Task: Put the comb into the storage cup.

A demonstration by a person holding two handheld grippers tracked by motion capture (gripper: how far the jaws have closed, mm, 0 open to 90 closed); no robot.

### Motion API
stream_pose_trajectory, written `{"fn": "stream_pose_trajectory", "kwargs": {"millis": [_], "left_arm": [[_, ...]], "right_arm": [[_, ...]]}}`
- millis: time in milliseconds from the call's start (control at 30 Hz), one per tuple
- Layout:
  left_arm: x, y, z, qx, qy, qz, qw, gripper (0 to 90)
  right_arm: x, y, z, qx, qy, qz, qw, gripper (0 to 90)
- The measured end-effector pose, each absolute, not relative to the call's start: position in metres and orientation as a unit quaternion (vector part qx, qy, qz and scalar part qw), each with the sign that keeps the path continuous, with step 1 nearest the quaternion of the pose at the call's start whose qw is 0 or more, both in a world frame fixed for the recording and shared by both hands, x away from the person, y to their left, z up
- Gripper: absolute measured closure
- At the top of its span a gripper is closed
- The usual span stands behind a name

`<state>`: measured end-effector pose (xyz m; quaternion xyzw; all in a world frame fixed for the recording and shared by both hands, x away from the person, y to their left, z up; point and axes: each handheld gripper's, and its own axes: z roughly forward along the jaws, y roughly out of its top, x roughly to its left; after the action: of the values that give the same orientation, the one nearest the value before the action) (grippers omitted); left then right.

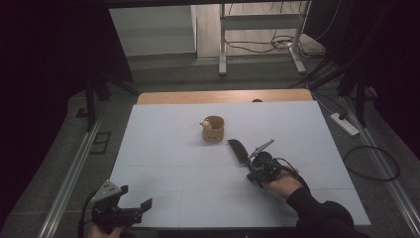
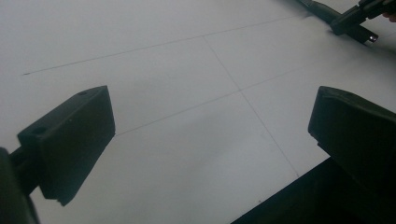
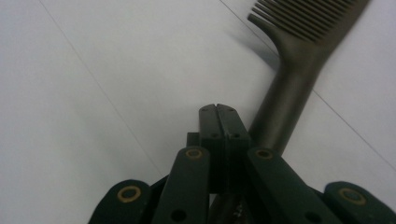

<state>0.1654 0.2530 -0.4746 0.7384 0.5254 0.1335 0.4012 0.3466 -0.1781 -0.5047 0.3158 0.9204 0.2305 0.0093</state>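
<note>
Right gripper (image 1: 257,171), centre-right of the high view: jaws pressed together, black plastic comb (image 3: 299,70) lying alongside. Left gripper (image 1: 131,206), lower left: jaws spread.

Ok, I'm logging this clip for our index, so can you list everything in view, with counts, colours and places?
Dark plastic comb: one, black, right of centre on the table, teeth end toward the cup, handle at the right gripper.
Small round wooden cup: one, tan, middle of the table toward the far edge.
Small pale object: one, whitish, at the cup's left rim; too small to identify.
White table sheet: one, white with thin grid lines, covering the table.
Wooden table edge: one, light brown, along the far side.
White power strip: one, on the floor at right.
Left gripper: one, black, near-left corner, fingers apart.
Right gripper: one, black, fingers together, comb handle beside them.
</note>
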Motion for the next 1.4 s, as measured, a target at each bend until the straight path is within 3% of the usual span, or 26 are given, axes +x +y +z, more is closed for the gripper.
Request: {"fn": "stream_pose_trajectory", "kwargs": {"millis": [667,933,1067,1400], "left_arm": [[0.166,0.254,-0.475,0.737,0.528,0.132,0.402,1.4],[0.166,0.253,-0.475,0.737,0.528,0.132,0.401,1.4],[0.166,0.253,-0.475,0.738,0.527,0.133,0.4,1.4],[0.166,0.251,-0.474,0.743,0.524,0.138,0.393,1.7]], "right_arm": [[0.356,-0.221,-0.5,0.346,0.91,0.225,0.036,89.7],[0.349,-0.217,-0.498,0.335,0.912,0.232,0.035,87.2],[0.345,-0.214,-0.491,0.331,0.91,0.245,0.045,78.2],[0.341,-0.211,-0.479,0.334,0.904,0.258,0.068,39.4]]}}
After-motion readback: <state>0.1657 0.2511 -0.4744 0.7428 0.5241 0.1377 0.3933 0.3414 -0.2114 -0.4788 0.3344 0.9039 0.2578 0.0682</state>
